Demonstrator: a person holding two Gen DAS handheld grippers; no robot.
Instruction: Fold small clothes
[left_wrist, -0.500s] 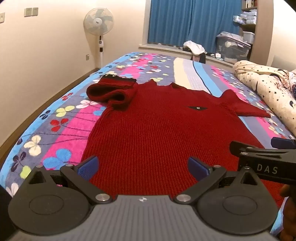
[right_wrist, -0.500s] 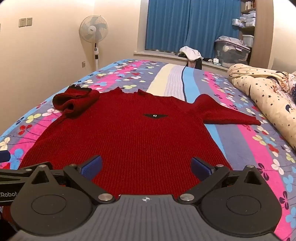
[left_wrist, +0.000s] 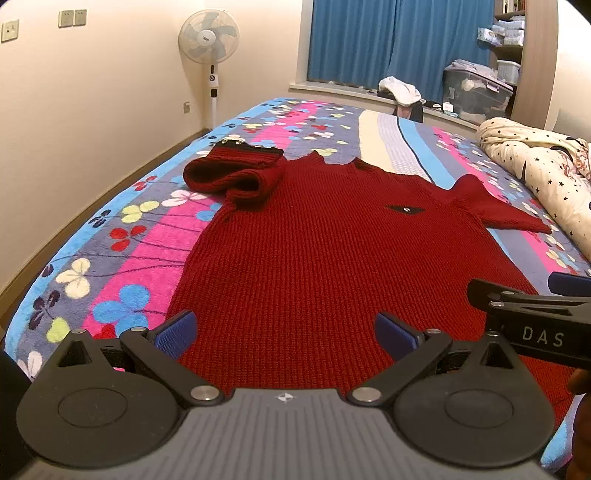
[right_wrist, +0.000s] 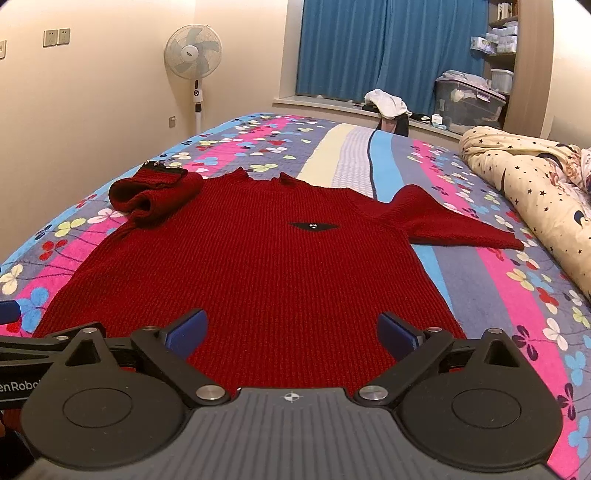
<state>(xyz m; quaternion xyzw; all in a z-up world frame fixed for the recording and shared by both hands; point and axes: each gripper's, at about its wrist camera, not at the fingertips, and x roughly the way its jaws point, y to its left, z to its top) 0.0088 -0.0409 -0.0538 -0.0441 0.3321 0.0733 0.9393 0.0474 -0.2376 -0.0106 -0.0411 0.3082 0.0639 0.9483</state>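
Red knit sweater (left_wrist: 325, 266) lies face up on the bed (left_wrist: 122, 258), hem at the near edge, neckline toward the far edge.

Left to right: the left sleeve (left_wrist: 236, 173) is bunched and rolled back on itself near the bed's left edge, dark cuff on top. Risk: folding over that lump would likely leave a thick, crooked side; it looks like it needs pulling straight first.

Left gripper (left_wrist: 286, 330) hovers over the hem's left part, jaws wide apart, nothing between the pads. Risk: the knit is thick and loose, so a shallow pinch may catch only the top layer, and front and back would separate on lifting.

Right gripper (right_wrist: 291, 330) hovers over the hem's right part, jaws also spread wide, empty. The two tools sit just beside each other, so they could bump if both close inward.

The right sleeve (right_wrist: 454, 221) lies flat, pointing toward the starred quilt (right_wrist: 535, 192) along the right edge. Risk: swinging that sleeve wide could drag it into the quilt. The fleecy floral cover may grip the knit and skew it.
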